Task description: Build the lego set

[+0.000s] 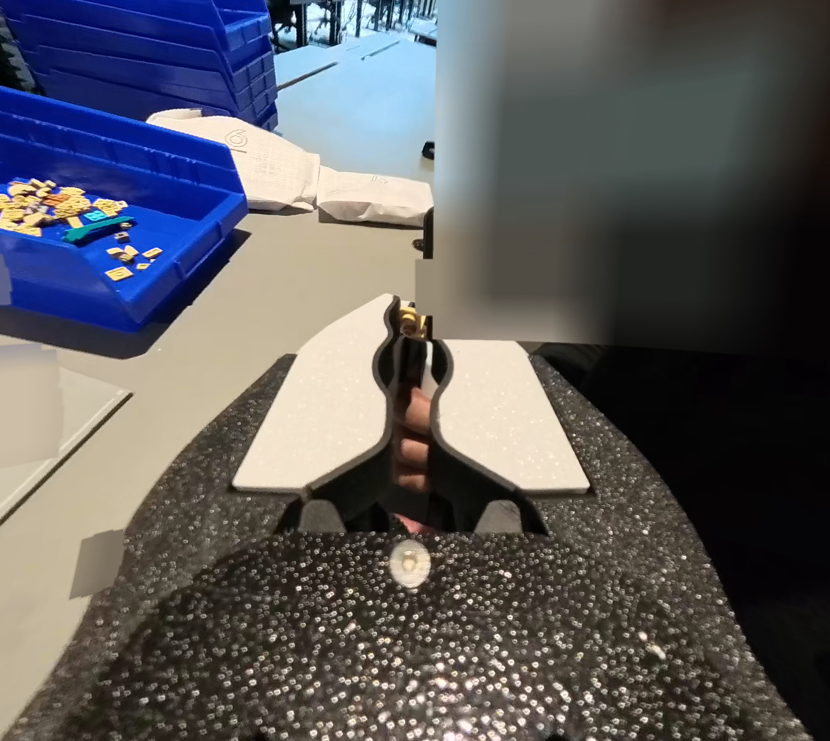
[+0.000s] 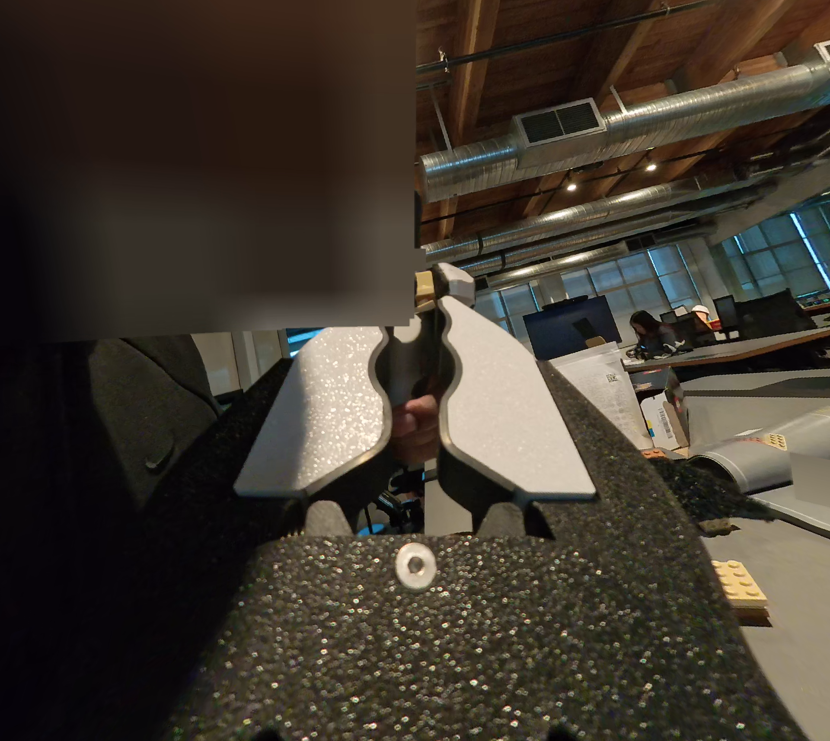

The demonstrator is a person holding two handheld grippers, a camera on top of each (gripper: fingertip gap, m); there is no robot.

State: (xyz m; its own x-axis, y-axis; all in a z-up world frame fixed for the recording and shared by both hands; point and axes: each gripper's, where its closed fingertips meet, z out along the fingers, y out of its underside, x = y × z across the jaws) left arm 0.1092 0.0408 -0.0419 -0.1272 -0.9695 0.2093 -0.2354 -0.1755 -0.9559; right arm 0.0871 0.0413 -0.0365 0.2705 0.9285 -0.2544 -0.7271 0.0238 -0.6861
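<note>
Worktop [image 1: 287, 315]: grey, carrying the bins and bags toward its far left part; in the right wrist view it shows at the right edge.
Stacked bins [image 1: 134, 32]: blue, nested, at the far left of the worktop behind the open bin.
Open bin [image 1: 179, 270]: blue, near the left edge of the worktop, with loose pieces on its floor.
Paper bags [image 1: 278, 167]: white, crumpled, lying just behind the open bin's right corner.
Left gripper [image 1: 411, 322]: raised above the worktop, jaws drawn narrow, nipping a small tan lego piece [image 1: 409, 317] at the tips; a blur patch covers the right tip.
Right gripper [image 2: 431, 302]: tilted up toward the ceiling, jaws narrow, tips closed by a tan lego piece [image 2: 423, 286]; whether they clamp it, I cannot tell.
Tan plate [image 2: 739, 589]: studded, flat on the worktop at the right, beside the right gripper's body.
Loose pieces [image 1: 54, 207]: mostly tan, heaped in the open bin's far left part, a teal curved piece [image 1: 96, 229] just beside them.
</note>
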